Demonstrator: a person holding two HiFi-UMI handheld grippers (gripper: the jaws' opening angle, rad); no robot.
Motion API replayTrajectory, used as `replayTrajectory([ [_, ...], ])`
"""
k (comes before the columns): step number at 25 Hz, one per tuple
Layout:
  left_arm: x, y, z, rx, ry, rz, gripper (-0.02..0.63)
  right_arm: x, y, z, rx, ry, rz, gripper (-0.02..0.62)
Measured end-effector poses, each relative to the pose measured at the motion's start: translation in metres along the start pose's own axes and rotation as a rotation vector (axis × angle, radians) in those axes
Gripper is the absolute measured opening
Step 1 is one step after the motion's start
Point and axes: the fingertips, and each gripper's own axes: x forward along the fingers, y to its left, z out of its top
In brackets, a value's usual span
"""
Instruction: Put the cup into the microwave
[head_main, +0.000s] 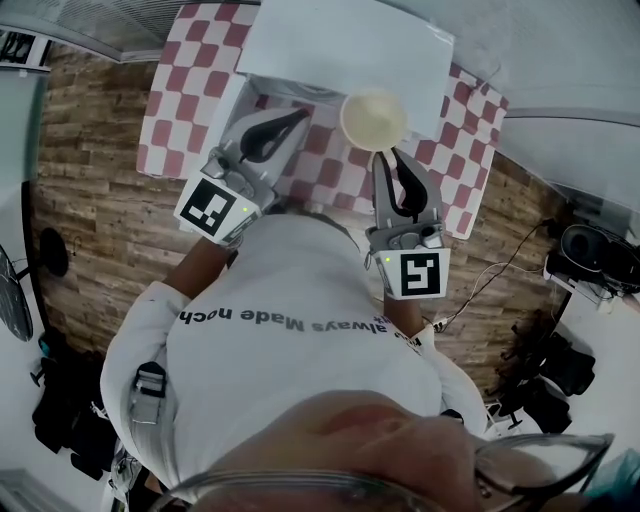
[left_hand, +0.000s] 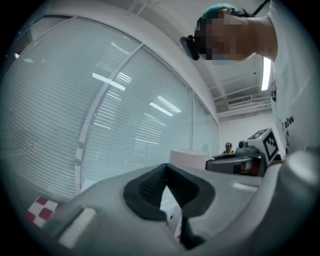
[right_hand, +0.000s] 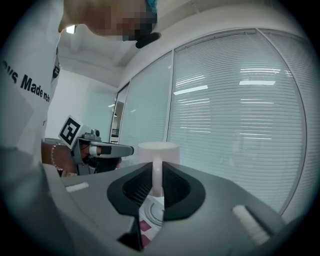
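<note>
Right gripper (head_main: 386, 158) was clamped on the cup (head_main: 373, 120), held aloft over the table's (head_main: 170, 110) far edge, just before the microwave (head_main: 350, 40). Left gripper (head_main: 292, 124) was closed and empty. Judged: pickup done, insertion outstanding.

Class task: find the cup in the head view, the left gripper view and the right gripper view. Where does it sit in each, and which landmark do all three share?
Head view: cup upper middle, at the right gripper tips.
Left gripper view: cup right of centre, beyond the jaws.
Right gripper view: cup at centre, its handle clamped between the jaws.
Shared landmark: red-and-white checked cloth.
</note>
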Motion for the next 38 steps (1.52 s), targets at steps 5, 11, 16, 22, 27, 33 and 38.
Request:
replayTrajectory([
  [5,-0.001,-0.001,-0.010,-0.004,0.008,-0.003,0.005,-0.002,0.003,-0.010,0.010,0.003,0.012,0.041],
  [11,-0.003,0.005,-0.044,-0.026,0.039,-0.008,0.005,0.000,0.005,-0.049,0.016,0.049,0.035,0.041],
  [16,-0.010,0.018,-0.077,-0.045,0.060,0.010,0.005,0.007,0.006,-0.083,0.059,0.082,0.017,0.041],
  [22,-0.011,0.022,-0.106,-0.029,0.059,0.006,0.005,0.013,0.012,-0.119,0.058,0.090,0.022,0.041],
  [27,-0.010,0.024,-0.134,-0.016,0.083,0.011,0.005,0.023,0.019,-0.149,0.069,0.112,0.025,0.043],
  [33,-0.011,0.037,-0.164,-0.036,0.084,0.032,0.005,0.042,0.024,-0.184,0.062,0.128,0.028,0.043],
  [38,-0.009,0.051,-0.188,-0.034,0.087,0.045,0.005,0.058,0.027,-0.215,0.047,0.134,0.029,0.042],
])
